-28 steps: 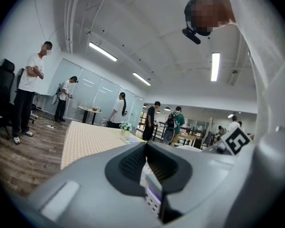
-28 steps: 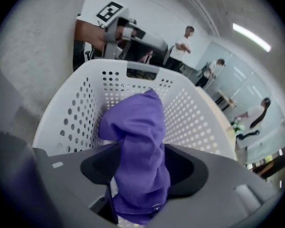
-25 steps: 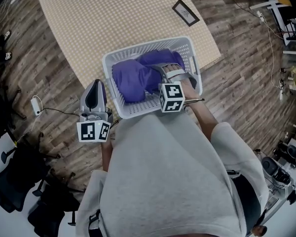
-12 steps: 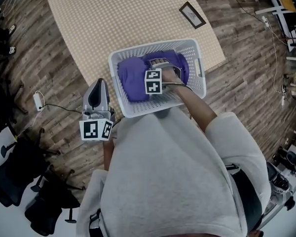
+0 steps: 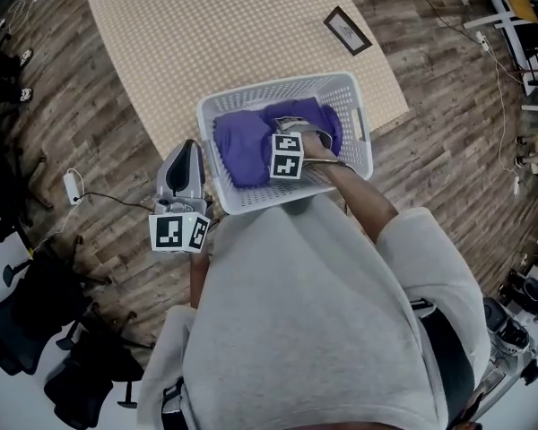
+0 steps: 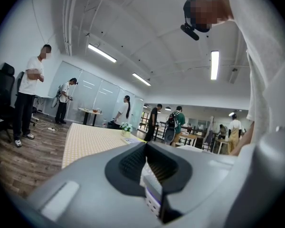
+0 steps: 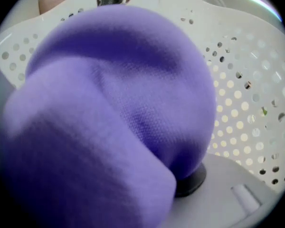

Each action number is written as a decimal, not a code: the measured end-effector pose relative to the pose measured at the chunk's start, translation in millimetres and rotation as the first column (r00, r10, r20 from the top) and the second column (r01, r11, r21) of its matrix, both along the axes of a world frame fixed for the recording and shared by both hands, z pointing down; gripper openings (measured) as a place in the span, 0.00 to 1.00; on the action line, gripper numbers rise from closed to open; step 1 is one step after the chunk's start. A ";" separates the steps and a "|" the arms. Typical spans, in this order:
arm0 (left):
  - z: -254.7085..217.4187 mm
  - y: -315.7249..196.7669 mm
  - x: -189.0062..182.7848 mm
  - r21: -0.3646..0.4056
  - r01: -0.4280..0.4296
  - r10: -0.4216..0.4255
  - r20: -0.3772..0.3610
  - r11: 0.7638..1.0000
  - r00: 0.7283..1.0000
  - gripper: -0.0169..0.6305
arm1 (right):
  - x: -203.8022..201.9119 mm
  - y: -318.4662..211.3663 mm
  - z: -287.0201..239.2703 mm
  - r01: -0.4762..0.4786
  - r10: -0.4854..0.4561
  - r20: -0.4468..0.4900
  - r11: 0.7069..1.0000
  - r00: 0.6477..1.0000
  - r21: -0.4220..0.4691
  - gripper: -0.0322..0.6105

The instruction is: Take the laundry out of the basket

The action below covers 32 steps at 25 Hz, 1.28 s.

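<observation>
1. Orientation: the laundry [image 5: 242,146] is a purple heap inside the basket [image 5: 278,83]. Its long axis runs along the basket's longer side, left to right in the head view.
2. Position: the basket stands on the wood floor [image 5: 99,141] at the near edge of the rug [image 5: 206,34], directly in front of the person.
3. Count: one basket, one purple heap showing two lumps, two grippers, one rug, one picture frame [image 5: 345,30] at the rug's far corner.
4. Right gripper [image 5: 291,131]: down inside the basket, its jaws closed on a thick fold of the laundry.
5. Left gripper [image 5: 186,155]: just beside the basket's left wall and outside it, jaws together with nothing between them.
6. Hidden: in the right gripper view, cloth covers one jaw and only one black pad [image 7: 192,183] shows. Whether the heap is one garment or several cannot be told. The person's body cuts off the basket's near wall.
</observation>
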<state>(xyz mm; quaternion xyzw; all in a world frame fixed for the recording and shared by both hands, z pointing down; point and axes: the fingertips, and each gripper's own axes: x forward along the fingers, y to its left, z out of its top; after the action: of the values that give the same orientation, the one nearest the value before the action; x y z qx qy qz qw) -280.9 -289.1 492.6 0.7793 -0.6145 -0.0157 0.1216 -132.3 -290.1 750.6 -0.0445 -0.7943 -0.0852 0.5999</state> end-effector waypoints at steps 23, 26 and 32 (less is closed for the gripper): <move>-15.0 6.5 7.1 0.050 0.007 -0.007 0.005 0.999 1.000 0.04 | -3.7 -35.1 -123.1 -0.260 0.145 0.363 0.920 0.920 0.293 0.40; -20.5 8.9 14.7 0.067 -0.007 0.006 0.008 0.998 1.000 0.04 | -2.6 -34.5 -151.1 -0.280 0.123 0.401 0.890 0.908 0.359 0.40; -35.8 9.5 25.3 0.102 -0.020 0.017 0.029 0.995 0.999 0.04 | 14.9 -44.4 -192.8 -0.517 0.331 0.626 0.845 0.706 0.137 0.40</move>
<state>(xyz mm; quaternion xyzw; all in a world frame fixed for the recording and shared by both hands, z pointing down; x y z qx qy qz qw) -255.7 -279.7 456.8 0.7904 -0.6073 -0.0350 0.0728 -117.4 -334.5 557.7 0.2619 -0.9035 -0.0729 0.3313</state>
